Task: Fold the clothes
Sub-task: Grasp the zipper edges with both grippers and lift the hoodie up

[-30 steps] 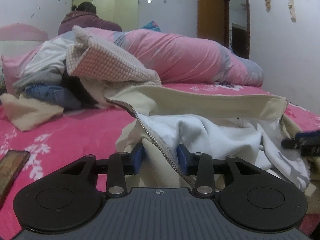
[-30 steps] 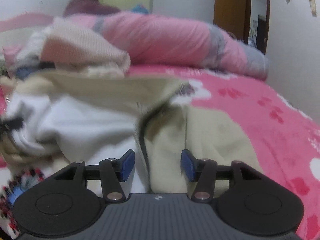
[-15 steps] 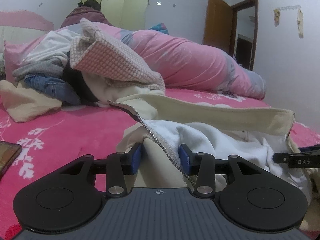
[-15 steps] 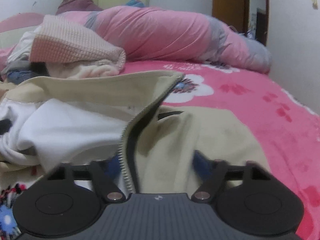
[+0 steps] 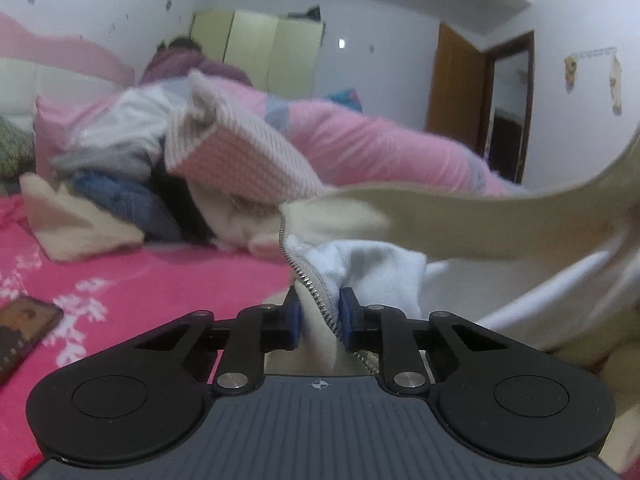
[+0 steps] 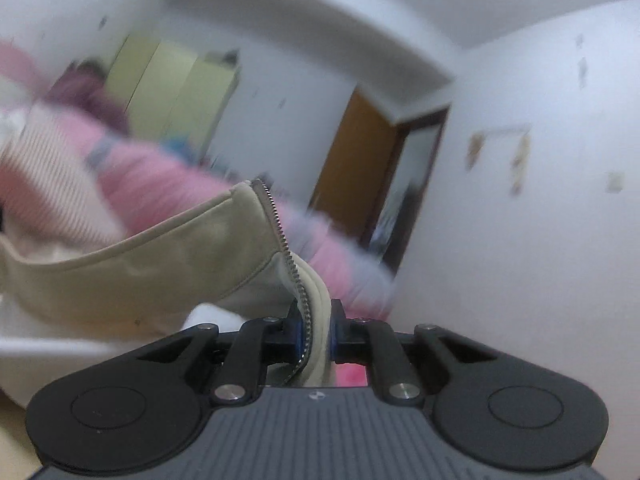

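Left claw (image 5: 319, 312): your jaws have just closed on the cream jacket (image 5: 460, 220) along its zipper edge.
Right claw (image 6: 315, 330): also just clamped on the other zipper edge, now risen off the bed (image 5: 140, 280).
Meaning: jacket front held between your claws, ready to spread.

The jacket (image 5: 460, 220) has a smooth, matt beige cloth shell, a soft white fleecy lining (image 5: 372, 272) and a zipper (image 6: 294, 268) with metal-looking teeth. Each tool (image 5: 319, 314) is matt black plastic with blue pads (image 6: 296, 334) and shiny metal rivets. The bedspread (image 5: 160, 280) is plush pink cloth. The folded blanket (image 5: 240, 156) looks coarsely woven. The door (image 5: 454, 80) is smooth wood.
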Demonstrator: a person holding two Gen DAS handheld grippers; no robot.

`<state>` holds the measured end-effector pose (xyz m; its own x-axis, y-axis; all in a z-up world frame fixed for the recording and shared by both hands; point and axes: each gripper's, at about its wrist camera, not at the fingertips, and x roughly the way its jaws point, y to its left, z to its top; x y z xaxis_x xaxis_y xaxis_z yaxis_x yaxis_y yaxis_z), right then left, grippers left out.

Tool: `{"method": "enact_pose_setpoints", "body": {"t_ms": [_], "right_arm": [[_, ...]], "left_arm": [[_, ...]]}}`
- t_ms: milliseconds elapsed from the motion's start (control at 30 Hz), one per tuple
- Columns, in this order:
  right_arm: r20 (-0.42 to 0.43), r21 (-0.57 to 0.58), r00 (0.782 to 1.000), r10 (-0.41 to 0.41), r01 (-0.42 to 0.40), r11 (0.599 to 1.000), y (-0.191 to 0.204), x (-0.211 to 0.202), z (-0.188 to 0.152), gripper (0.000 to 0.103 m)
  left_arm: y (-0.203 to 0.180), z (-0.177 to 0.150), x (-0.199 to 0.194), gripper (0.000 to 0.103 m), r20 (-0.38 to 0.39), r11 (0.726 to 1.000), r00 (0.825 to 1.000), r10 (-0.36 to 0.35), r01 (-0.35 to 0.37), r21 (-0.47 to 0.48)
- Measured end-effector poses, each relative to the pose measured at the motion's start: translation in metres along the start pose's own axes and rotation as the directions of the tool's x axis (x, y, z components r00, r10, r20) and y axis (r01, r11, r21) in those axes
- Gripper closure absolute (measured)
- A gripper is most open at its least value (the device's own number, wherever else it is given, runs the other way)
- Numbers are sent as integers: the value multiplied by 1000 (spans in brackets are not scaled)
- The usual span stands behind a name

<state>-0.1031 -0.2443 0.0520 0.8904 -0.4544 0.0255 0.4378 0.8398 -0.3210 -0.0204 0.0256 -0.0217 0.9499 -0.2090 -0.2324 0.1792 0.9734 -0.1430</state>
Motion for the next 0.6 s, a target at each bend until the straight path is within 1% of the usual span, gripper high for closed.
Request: {"method": "enact_pose_setpoints", "body": {"t_ms": [67,133,233,300,367,500,600], "right_arm": [[90,15,995,-33,32,999,-14,-14,19,91],[184,35,981,-65,60,998,-28,-29,40,91],[312,60,944,-106,91,994,-43,-53,66,91],[368,62,922,-125,110,992,-48,-64,75,91],[410,51,901,-139,130,990,-51,-71,81,91],[448,56,880,-154,144,988,-64,-68,94,91],[473,76,863,-177,160,984,-80,-60,105,91]], "left_arm": [[-3,6,-7,85,36,1000,999,1,-2,17],[-6,12,-16,85,79,1000,997,-1,-1,28],[-13,22,-28,87,155,998,988,5,-14,58],[-16,28,-37,88,212,997,977,20,-34,63],[-17,37,-41,90,255,997,966,38,-55,60],[-10,70,-44,91,326,998,944,52,-62,21],[-3,99,-53,91,391,998,919,45,-54,12]]}}
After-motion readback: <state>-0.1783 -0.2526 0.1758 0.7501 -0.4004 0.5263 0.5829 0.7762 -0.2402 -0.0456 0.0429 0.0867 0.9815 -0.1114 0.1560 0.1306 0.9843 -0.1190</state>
